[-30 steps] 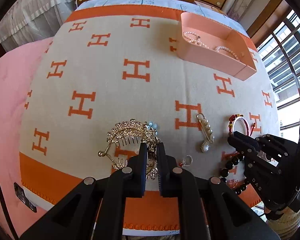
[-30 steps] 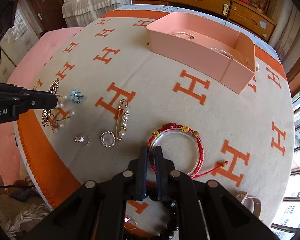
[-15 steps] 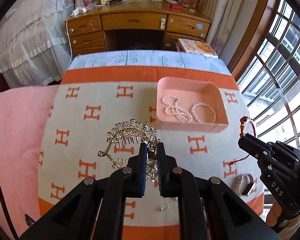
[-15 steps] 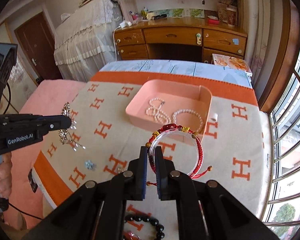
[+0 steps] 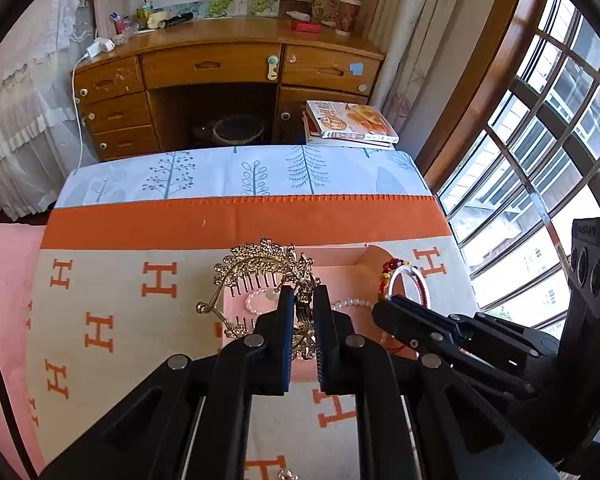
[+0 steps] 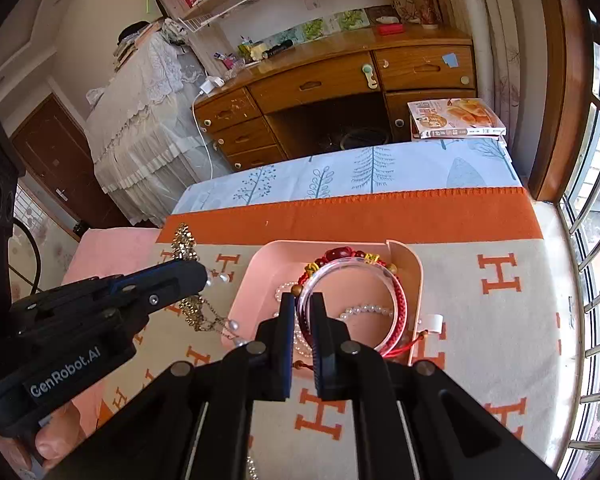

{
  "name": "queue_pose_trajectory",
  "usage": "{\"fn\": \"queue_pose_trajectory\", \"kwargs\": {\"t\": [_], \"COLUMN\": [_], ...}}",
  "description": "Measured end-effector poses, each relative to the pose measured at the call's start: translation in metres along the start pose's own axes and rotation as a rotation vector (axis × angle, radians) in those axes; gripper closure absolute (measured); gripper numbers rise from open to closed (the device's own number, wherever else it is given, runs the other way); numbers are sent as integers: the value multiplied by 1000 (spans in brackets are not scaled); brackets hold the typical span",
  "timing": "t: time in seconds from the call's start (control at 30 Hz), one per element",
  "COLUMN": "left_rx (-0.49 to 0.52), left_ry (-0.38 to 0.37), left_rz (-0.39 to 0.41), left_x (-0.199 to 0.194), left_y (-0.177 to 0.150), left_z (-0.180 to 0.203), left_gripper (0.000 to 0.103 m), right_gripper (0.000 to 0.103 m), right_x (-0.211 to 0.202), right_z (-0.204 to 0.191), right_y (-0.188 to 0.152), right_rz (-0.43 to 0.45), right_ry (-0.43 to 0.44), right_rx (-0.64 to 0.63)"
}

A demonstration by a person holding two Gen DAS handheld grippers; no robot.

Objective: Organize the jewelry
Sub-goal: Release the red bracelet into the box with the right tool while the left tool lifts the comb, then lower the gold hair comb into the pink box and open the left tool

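My left gripper [image 5: 303, 300] is shut on a gold hair comb [image 5: 256, 268] with pearl drops and holds it in the air over the left edge of the pink tray [image 5: 340, 258]. My right gripper [image 6: 304, 306] is shut on a clear bangle tied with a red beaded cord [image 6: 356, 276] and holds it above the pink tray [image 6: 414, 280]. Pearl strands [image 6: 366, 312] lie in the tray. The comb also shows in the right wrist view [image 6: 184, 242], hanging from the left gripper [image 6: 204, 276] just left of the tray.
The tray sits on a beige blanket with orange H marks [image 5: 160, 280] and an orange border [image 5: 240, 220]. A wooden desk [image 5: 220, 68] and a stack of books [image 5: 348, 124] stand beyond the bed. A window [image 5: 540, 140] is at the right.
Both grippers lifted their jewelry off the blanket and carried it forward to the pink tray. The bangle and the comb now hang over the tray.
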State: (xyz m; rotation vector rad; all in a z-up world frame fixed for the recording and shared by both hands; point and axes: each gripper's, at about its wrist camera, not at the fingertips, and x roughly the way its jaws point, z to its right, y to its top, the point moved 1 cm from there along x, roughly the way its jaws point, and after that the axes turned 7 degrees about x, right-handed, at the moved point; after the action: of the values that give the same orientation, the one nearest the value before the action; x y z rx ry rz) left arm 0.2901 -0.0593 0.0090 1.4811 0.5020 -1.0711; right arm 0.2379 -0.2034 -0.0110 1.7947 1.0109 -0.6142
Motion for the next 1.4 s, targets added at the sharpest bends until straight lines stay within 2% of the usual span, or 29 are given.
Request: {"fn": "queue_pose_trajectory", "kwargs": {"t": [0.27, 0.33, 0.4, 0.47, 0.67, 0.83, 1.03, 1.2, 1.4], "left_rx": [3, 12, 27, 36, 53, 60, 79, 124, 217], "left_ry": [-48, -54, -56, -54, -33, -10, 16, 34, 1], "left_rz": [-103, -132, -127, -110, -85, -78, -64, -32, -1], "left_x": [74, 83, 84, 78, 53, 26, -8, -40, -70], "left_y": [-2, -5, -7, -9, -16, -36, -69, -95, -125], "left_z": [-8, -8, -8, -8, -12, -17, -19, -9, 20], "left_gripper": [96, 94, 89, 81, 80, 69, 65, 59, 56], "right_gripper": [95, 95, 94, 94, 94, 94, 94, 94, 94], "right_x": [48, 53, 54, 53, 40, 15, -23, -55, -99], "right_z": [23, 25, 27, 28, 28, 23, 15, 11, 17], "right_y": [-4, -6, -7, -8, -17, -31, -58, -84, -112], "right_rz": [-97, -111, -120, -113, -99, -76, -50, -29, 10], "right_ry": [-22, -40, -39, -46, -43, -29, -18, -36, -75], "right_rx": [28, 27, 21, 17, 16, 5, -13, -49, -65]}}
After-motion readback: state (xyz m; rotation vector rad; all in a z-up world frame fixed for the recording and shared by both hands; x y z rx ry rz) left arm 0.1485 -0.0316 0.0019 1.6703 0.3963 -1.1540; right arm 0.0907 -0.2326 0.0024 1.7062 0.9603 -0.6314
